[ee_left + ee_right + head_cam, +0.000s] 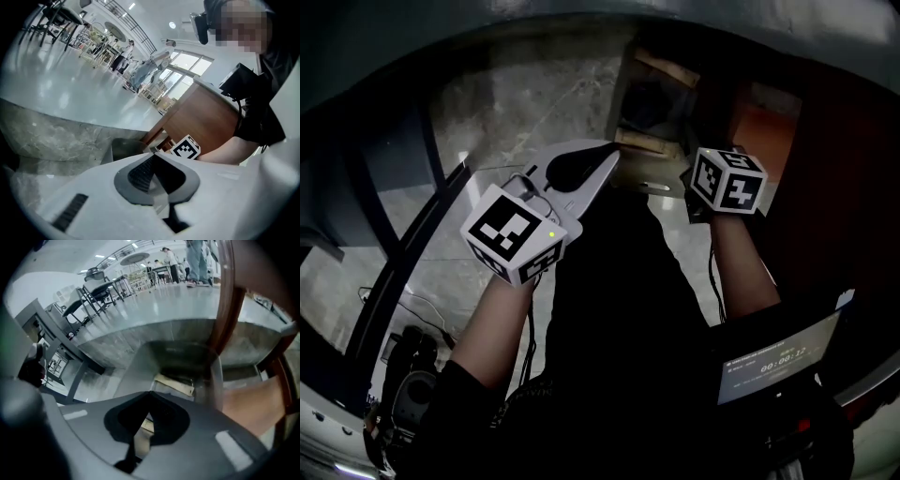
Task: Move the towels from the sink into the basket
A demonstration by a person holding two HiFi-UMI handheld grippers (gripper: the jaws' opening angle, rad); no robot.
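No towel shows in any view. My left gripper is white and held up in front of the person's dark torso. Its jaws meet at the tips with nothing between them. Of my right gripper, the head view shows only the marker cube at the right, with the jaws hidden behind it. In the right gripper view that gripper is shut and empty, pointing steeply down. Below both grippers stands a grey open box with pale wooden slats inside.
A brown wooden cabinet stands beside the grey box. The marbled floor lies around it. A dark metal frame runs at the left. A small lit screen hangs at the person's waist. Chairs stand far off.
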